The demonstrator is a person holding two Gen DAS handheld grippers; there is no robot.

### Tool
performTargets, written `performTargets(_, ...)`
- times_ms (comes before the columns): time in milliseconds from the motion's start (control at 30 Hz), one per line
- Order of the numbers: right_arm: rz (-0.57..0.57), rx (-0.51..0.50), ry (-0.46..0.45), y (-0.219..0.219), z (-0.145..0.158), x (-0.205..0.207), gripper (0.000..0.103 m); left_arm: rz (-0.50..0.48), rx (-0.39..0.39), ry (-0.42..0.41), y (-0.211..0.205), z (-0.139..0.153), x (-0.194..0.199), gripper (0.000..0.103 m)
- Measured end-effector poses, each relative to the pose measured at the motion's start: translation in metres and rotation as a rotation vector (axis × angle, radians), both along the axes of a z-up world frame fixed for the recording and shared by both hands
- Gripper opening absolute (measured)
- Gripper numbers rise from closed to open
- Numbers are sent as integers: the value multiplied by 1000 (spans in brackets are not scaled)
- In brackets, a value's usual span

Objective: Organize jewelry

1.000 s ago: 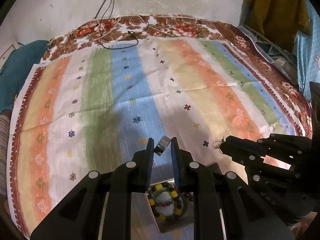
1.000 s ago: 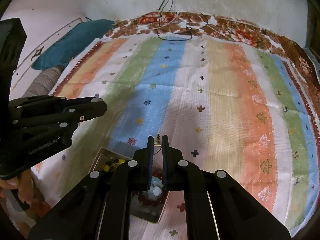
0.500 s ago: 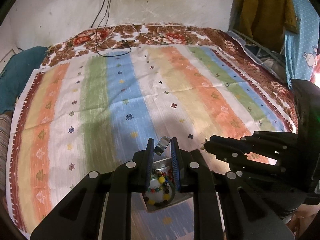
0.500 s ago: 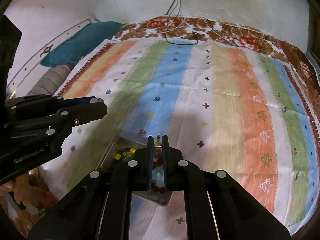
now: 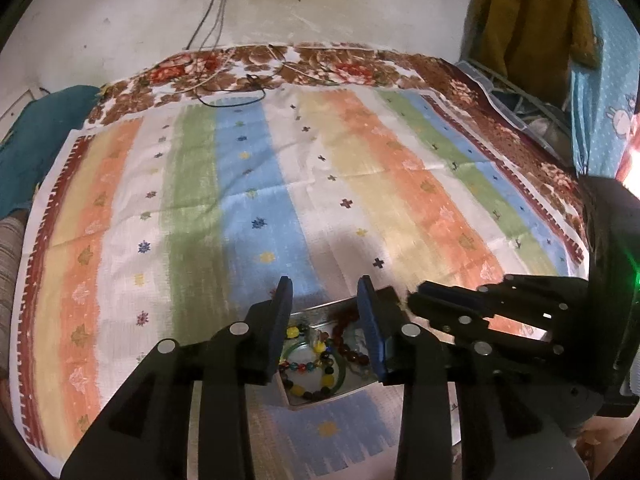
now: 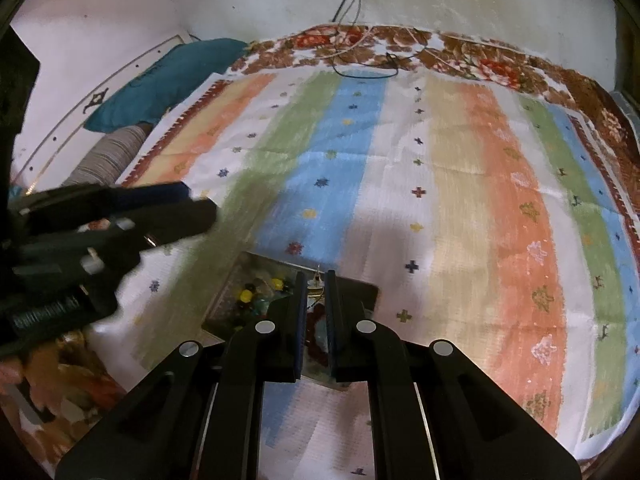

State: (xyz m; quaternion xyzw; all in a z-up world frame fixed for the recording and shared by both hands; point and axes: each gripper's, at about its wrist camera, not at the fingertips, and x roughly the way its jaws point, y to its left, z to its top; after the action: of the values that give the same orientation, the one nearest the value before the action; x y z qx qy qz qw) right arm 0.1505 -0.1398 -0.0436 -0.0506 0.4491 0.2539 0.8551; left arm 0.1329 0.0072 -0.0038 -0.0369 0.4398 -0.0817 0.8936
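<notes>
The left tongs [image 5: 325, 292] have just been opening and stand spread, empty, above the shiny metal tray [image 5: 320, 307] of bead bracelets on the striped bedcloth [image 5: 256, 184]. The right tongs [image 6: 316, 280] pinch a small gold earring [image 6: 317, 280], light and probably fragile; holding its hook seems best.

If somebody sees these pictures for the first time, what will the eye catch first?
First the striped cloth, which covers nearly the whole bed. Then the metal tray near its front edge, full of bead bracelets, right below the left gripper, whose fingers stand apart. The right gripper pinches a small earring above the tray.
</notes>
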Motion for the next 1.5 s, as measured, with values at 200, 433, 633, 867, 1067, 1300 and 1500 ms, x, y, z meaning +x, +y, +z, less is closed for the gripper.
performTargets(200, -7, 15, 0, -12, 2, -5, 38, 33, -19, -6, 13, 3, -14, 53)
performTargets(433, -7, 7, -26, -20, 5, -15, 49, 42, -11, -1, 19, 0, -30, 68)
performTargets(633, -9, -5, -62, -33, 9, -30, 57, 32, 3, -7, 19, 0, -43, 83)
performTargets(867, -6, -10, -93, -43, 12, -44, 68, 31, 22, 5, 20, -5, -58, 93)
performTargets(1067, 2, -19, -116, -45, 12, -54, 81, 12, 26, -11, 18, -6, -75, 97)
performTargets(1300, 23, -20, -121, -45, 12, -63, 92, 11, 36, -35, 13, -4, -88, 97)
performTargets(1500, 27, -1, -122, -46, 14, -70, 96, 32, 58, -67, 10, -1, -97, 97)
